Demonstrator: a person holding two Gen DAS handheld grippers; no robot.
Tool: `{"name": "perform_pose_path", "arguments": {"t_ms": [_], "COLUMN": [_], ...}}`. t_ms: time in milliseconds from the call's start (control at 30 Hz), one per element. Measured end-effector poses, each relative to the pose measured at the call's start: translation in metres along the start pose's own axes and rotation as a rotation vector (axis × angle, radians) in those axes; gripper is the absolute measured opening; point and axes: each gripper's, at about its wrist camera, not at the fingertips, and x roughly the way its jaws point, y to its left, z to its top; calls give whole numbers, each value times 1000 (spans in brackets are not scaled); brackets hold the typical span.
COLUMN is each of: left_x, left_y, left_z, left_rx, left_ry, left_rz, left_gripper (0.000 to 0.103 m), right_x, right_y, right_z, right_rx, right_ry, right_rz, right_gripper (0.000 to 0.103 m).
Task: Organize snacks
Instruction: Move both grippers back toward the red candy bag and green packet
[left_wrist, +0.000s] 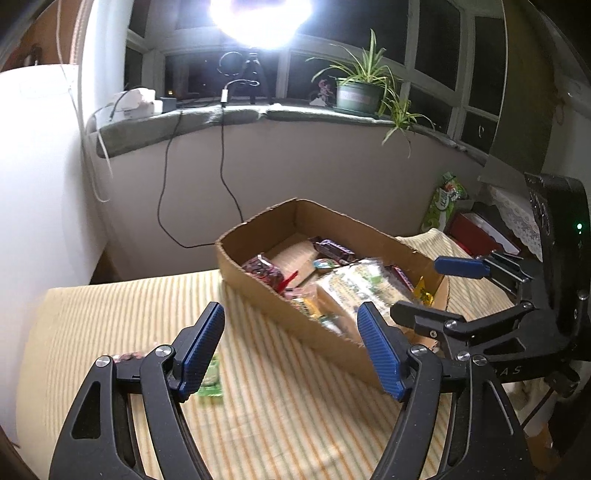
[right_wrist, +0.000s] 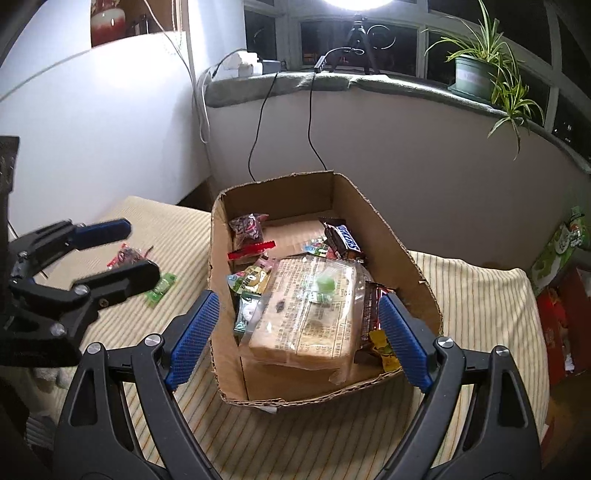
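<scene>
A cardboard box (right_wrist: 384, 221) on the striped tablecloth holds several snacks: a large clear bread bag (right_wrist: 310, 314), a Snickers bar (right_wrist: 345, 238) and small packets. It also shows in the left wrist view (left_wrist: 258, 295). A small green packet (right_wrist: 162, 288) and a red packet (right_wrist: 125, 256) lie on the cloth left of the box. My left gripper (left_wrist: 291, 347) is open and empty above the cloth, with the green packet (left_wrist: 211, 380) by its left finger. My right gripper (right_wrist: 299, 339) is open and empty, its fingers spanning the box's near end.
A windowsill (right_wrist: 332, 81) with a bright lamp, cables and a potted plant (right_wrist: 476, 74) runs behind the table. Green and red boxes (right_wrist: 561, 258) stand off the table's right edge. A white wall (left_wrist: 37, 184) is at the left.
</scene>
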Motion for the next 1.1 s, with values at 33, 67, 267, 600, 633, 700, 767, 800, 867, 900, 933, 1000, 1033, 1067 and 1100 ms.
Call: {"name": "perform_pose_path", "arguments": {"t_ms": [33,67,267,600,633,700,767,800,867,900,933,1000,1033,1067,1100], "left_x": [-2,-3,-12,-30,-31,-35,-38,-39,-40,-40,-39,-38,-37,-36,-34], "left_y": [2,5,27,93,100,116,129,135,145,149,152,155,157,157,158], "left_z": [-1,-2,-8,-31,-34,-40,-46,-50,-56,-59,-62,-68,-70,-73,-74], "left_rx": [-3,-5,-29,-140,-156,-183,-203,-214,-239,-247,-253,-259,-263,-266,-268], "left_ry": [-2,-3,-10,-6,-4,-2,6,10,17,20,26,37,42,49,53], "left_rz": [4,6,35,109,119,143,162,165,168,169,168,162,156,145,138], "left_gripper": [74,74,74,74,74,74,74,74,74,74,74,73,72,70,69], "right_x": [2,2,-2,-12,-13,-17,-19,-18,-13,-9,-5,3,7,12,16], "right_y": [3,5,24,69,72,79,86,91,100,106,113,123,127,132,137], "right_z": [0,-1,-4,-4,-5,-5,-4,-4,-2,-2,-2,-2,-3,-4,-5], "right_rx": [-3,-3,-39,-78,-69,-51,-40,-43,-65,-80,-98,-119,-126,-135,-141], "right_ry": [9,12,-5,-27,-37,-76,-104,-109,-96,-81,-62,-41,-34,-21,-10], "right_rz": [4,8,41,103,114,140,165,186,214,217,216,214,217,218,219], "right_gripper": [90,90,90,90,90,90,90,90,90,90,90,90,90,90,90]}}
